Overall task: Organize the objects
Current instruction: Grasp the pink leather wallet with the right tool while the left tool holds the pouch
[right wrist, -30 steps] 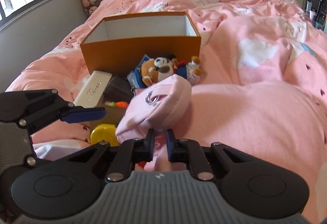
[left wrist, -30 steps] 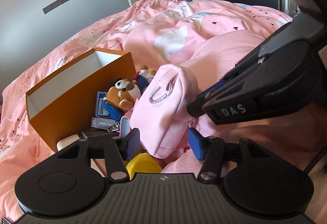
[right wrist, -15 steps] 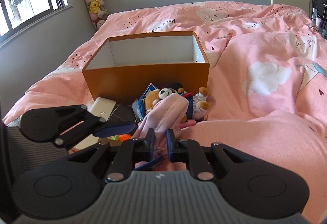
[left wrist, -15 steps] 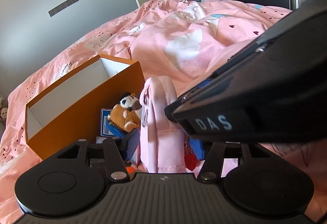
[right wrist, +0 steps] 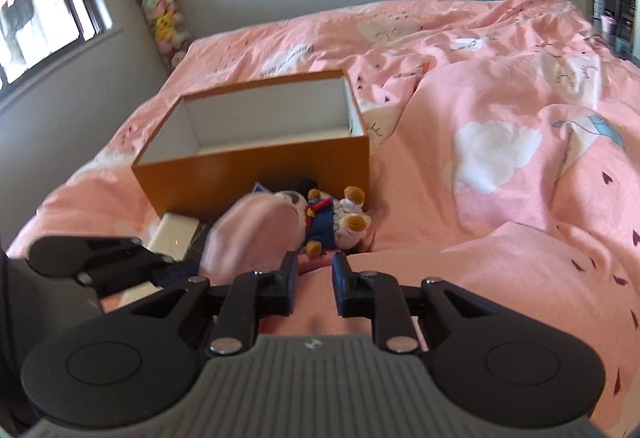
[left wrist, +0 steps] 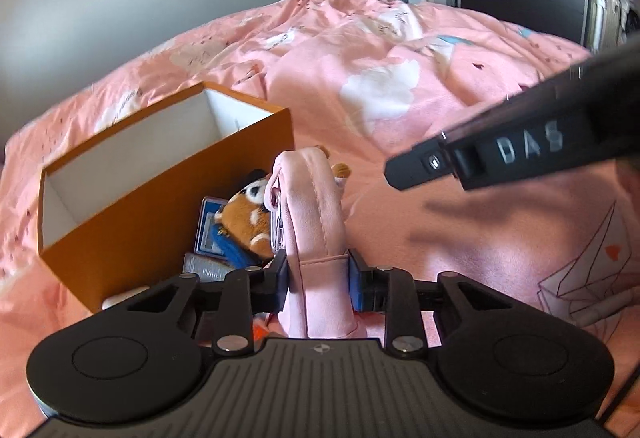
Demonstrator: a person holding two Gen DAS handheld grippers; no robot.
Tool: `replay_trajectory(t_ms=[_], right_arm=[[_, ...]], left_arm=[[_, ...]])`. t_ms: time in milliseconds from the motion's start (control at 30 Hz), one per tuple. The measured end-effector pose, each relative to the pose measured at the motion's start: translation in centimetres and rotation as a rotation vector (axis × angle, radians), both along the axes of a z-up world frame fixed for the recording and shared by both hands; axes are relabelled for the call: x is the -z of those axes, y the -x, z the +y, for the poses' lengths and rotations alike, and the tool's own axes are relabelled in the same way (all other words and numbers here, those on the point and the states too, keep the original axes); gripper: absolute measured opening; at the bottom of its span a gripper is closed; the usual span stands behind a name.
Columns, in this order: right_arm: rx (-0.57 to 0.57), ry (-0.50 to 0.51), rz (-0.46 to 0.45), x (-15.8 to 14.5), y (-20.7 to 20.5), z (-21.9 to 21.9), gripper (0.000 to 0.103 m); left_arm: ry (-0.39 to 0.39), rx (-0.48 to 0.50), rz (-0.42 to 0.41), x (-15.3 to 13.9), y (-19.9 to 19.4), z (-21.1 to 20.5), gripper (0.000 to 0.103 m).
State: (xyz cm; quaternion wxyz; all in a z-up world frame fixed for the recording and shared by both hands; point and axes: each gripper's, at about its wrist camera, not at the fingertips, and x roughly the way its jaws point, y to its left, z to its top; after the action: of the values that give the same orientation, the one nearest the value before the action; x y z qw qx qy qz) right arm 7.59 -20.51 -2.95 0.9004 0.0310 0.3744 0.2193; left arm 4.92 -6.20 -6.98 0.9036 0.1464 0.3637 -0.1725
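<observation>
- Left gripper (left wrist: 318, 280) is clamped on the pink pouch (left wrist: 316, 230) — the pouch stands upright between the fingers, above the clutter, just in front of the orange box (left wrist: 168, 198).
- Right gripper (right wrist: 314, 288) is parted, nothing between its fingers.
- The plush bear (right wrist: 336, 218) lies against the box front, on the pink duvet (right wrist: 500, 158).

Bright daylight from the window (right wrist: 44, 10), fisheye-bent edges, slight motion blur
</observation>
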Motion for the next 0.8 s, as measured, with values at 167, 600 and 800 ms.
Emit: replay_trajectory(t_ms=[167,600,800], right_arm=[[-0.191,0.089,0.014,0.7,-1.9,2.2,0.021],[-0.804,0.525,-0.055,3.8,-5.9,9.1,0.022],[-0.986,0.651,-0.040,5.3,-7.9,10.6,0.028]], left_arm=[[0.166,-0.078,0.077,-2.4,-0.7,3.8,0.028],[0.243,-0.251,0.224,-3.8,-3.4,10.4,0.028],[0.279,-0.287,0.263,-2.9,-4.6,12.4,0.028]])
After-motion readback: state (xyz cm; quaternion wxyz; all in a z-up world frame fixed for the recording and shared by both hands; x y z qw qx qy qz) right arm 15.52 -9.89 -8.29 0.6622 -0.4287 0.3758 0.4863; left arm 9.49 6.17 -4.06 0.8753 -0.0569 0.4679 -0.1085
